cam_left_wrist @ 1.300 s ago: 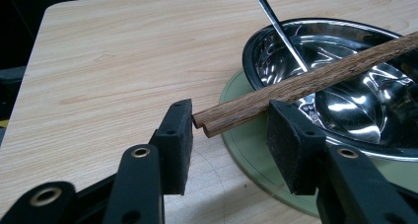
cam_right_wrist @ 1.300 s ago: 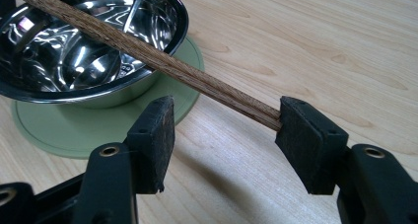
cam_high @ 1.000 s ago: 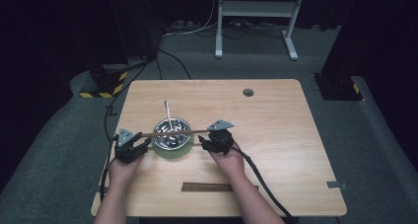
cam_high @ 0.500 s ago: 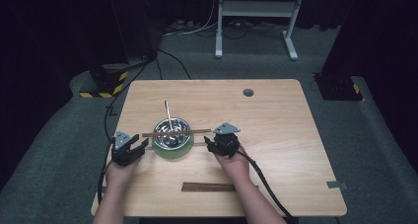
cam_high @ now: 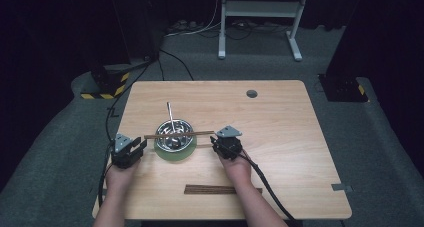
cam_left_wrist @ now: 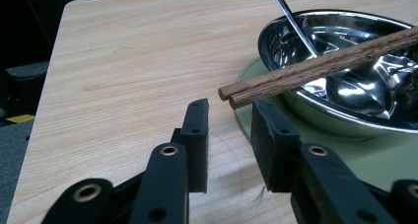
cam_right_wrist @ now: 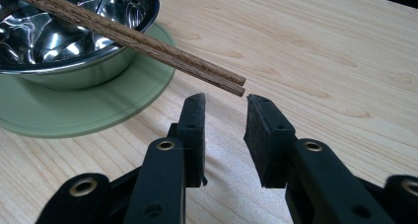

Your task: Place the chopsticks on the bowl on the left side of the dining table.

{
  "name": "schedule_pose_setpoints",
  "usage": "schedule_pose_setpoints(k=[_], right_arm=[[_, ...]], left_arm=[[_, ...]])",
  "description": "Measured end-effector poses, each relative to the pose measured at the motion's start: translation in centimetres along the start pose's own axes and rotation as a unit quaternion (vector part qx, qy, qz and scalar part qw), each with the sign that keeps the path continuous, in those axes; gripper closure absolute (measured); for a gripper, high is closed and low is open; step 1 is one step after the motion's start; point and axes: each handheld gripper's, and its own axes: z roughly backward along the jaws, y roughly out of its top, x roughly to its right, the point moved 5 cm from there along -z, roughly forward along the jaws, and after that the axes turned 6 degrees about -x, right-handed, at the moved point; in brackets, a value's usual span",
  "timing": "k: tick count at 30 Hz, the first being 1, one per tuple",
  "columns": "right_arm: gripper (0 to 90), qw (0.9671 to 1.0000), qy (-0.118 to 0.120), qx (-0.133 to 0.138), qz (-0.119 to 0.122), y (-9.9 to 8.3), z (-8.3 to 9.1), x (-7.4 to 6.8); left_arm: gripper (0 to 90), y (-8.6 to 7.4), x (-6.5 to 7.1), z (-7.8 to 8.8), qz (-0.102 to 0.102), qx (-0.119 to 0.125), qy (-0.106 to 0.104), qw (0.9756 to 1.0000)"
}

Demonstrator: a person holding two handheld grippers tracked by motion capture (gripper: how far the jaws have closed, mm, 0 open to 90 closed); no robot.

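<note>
A pair of brown wooden chopsticks [cam_high: 179,134] lies across the rim of a steel bowl [cam_high: 173,143] that stands on a green plate [cam_high: 175,155]. A metal spoon [cam_high: 170,114] leans in the bowl. My left gripper [cam_high: 141,144] sits just off the chopsticks' left end. In the left gripper view, its jaws [cam_left_wrist: 227,116] have just been closing, with a gap and nothing between them, below the chopstick tips [cam_left_wrist: 320,66]. My right gripper [cam_high: 214,141] sits by the right end. Its jaws [cam_right_wrist: 226,110] have also been closing, empty, just short of the chopsticks [cam_right_wrist: 148,41].
A second pair of dark chopsticks [cam_high: 220,189] lies near the table's front edge, between the person's forearms. A round grommet hole [cam_high: 251,93] is at the back right of the wooden table [cam_high: 280,137]. Cables trail from both grippers.
The left gripper has slid slightly left, away from the chopsticks' end. Both pairs of jaws stand narrower. The chopsticks stay across the bowl.
</note>
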Motion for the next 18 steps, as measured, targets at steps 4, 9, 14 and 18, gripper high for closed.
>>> schedule_pose_setpoints(k=[4, 9, 14, 18], right_arm=[[70.4, 1.0, -0.002, 0.0, 0.0, 0.02, 0.07, -0.09], [71.2, 1.0, 0.001, 0.001, -0.001, 0.08, 0.15, -0.08], [71.3, 1.0, 0.0, 0.001, 0.0, 0.06, 0.07, -0.15], [71.3, 1.0, 0.001, 0.0, 0.002, 0.06, 0.04, -0.28]], left_arm=[[70.0, -0.08, -0.05, -0.08, 0.001, -0.001, 0.001, 1.0], [72.5, -0.08, -0.1, -0.18, 0.002, 0.0, 0.002, 1.0], [73.7, -0.1, -0.21, -0.24, 0.002, -0.001, 0.004, 1.0], [74.3, -0.1, -0.25, -0.22, 0.003, -0.001, 0.003, 1.0]])
